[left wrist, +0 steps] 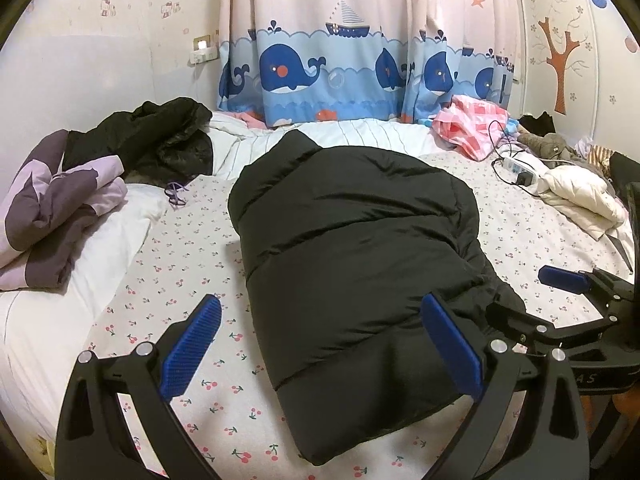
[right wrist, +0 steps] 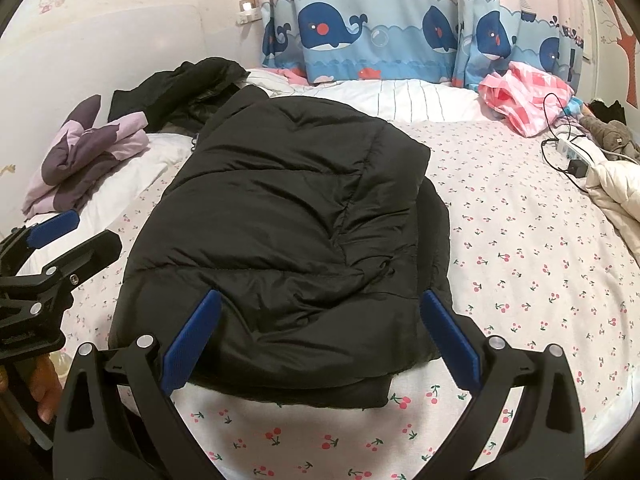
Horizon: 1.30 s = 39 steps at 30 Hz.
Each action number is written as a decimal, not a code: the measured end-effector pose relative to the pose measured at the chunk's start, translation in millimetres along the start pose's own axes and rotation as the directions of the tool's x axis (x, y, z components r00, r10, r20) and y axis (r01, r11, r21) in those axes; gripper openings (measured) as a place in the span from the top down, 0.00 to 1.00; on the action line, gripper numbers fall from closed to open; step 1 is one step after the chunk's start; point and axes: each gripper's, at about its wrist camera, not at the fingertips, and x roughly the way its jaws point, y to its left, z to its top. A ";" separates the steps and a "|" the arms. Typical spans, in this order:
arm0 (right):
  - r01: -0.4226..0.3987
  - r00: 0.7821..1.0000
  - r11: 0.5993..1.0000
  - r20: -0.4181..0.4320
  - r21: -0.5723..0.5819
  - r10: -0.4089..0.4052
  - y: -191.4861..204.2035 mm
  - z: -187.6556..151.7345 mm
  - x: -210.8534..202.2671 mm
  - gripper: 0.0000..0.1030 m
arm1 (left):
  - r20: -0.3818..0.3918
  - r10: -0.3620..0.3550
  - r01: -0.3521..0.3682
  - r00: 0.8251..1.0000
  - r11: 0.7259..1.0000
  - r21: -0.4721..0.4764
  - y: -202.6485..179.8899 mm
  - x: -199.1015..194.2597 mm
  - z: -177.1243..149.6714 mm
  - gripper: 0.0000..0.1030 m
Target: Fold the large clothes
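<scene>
A black puffer jacket (left wrist: 352, 260) (right wrist: 288, 220) lies folded into a thick bundle on the cherry-print bed sheet (left wrist: 180, 280) (right wrist: 520, 260). My left gripper (left wrist: 320, 300) is open just above the bundle's near left edge, one blue pad over the sheet and one over the jacket. My right gripper (right wrist: 320, 296) is open too, straddling the bundle's near end with nothing pinched. Each gripper shows in the other's view: the right gripper (left wrist: 518, 290) at the jacket's right side, the left gripper (right wrist: 96, 228) at its left, both with fingers apart.
A second black jacket (left wrist: 160, 136) and a purple quilt (left wrist: 60, 208) on a white pillow lie at the back left. At the back right are a pink checked cloth (left wrist: 468, 124), a power strip (left wrist: 520, 168) with cables and a white puffer jacket (left wrist: 580, 196). A whale curtain (left wrist: 320, 64) hangs behind.
</scene>
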 end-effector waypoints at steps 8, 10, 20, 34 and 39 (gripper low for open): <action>-0.022 0.999 1.000 -0.023 0.021 0.023 -5.0 0.6 4.1 0.07 | -0.038 -0.011 0.011 0.999 1.000 0.002 -2.9 4.0 -2.1 0.07; -0.034 0.999 0.998 -0.033 0.043 0.035 -9.2 0.2 6.5 0.07 | -0.047 -0.020 0.020 0.999 1.000 -0.001 -2.2 5.7 -2.5 0.07; -0.068 0.989 0.961 -0.109 0.269 0.101 -68.0 -0.6 25.6 0.07 | -0.238 -0.323 0.258 0.916 0.928 -0.267 36.8 43.8 -10.0 0.07; -0.161 0.931 0.855 -0.211 0.492 0.297 -102.2 -18.6 84.4 0.07 | -0.312 -0.537 0.290 0.784 0.760 -0.581 67.6 101.8 -41.6 0.07; -0.247 0.907 0.843 -0.192 0.477 0.375 -87.0 -8.9 85.1 0.07 | -0.206 -0.585 0.347 0.784 0.689 -0.636 78.9 95.6 -35.9 0.07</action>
